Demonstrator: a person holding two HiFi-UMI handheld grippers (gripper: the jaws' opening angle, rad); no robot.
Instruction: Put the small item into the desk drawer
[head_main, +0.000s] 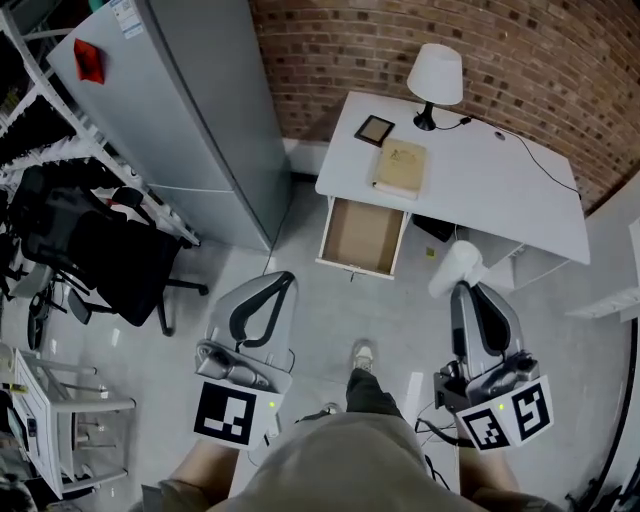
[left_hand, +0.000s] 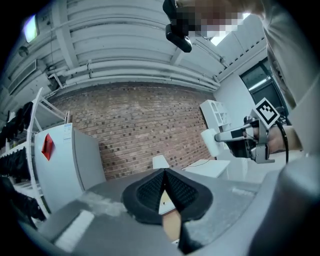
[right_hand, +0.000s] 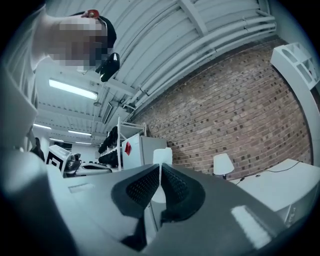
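Note:
My right gripper (head_main: 463, 290) is shut on a small white item (head_main: 455, 268), held above the floor in front of the white desk (head_main: 490, 190). In the right gripper view the white item (right_hand: 162, 156) sticks up from between the closed pads. The desk drawer (head_main: 362, 236) is pulled out, with a bare brown bottom. My left gripper (head_main: 284, 282) hangs lower left of the drawer, shut with nothing in it. In the left gripper view its pads (left_hand: 152, 187) meet, and the right gripper with the white item (left_hand: 210, 141) shows at the right.
On the desk stand a white lamp (head_main: 435, 75), a tan book (head_main: 400, 167) and a small black-framed tablet (head_main: 375, 130). A tall grey cabinet (head_main: 180, 110) stands left of the desk. A black office chair (head_main: 100, 250) and a white cart (head_main: 60, 410) are at left. A brick wall (head_main: 420, 30) runs behind.

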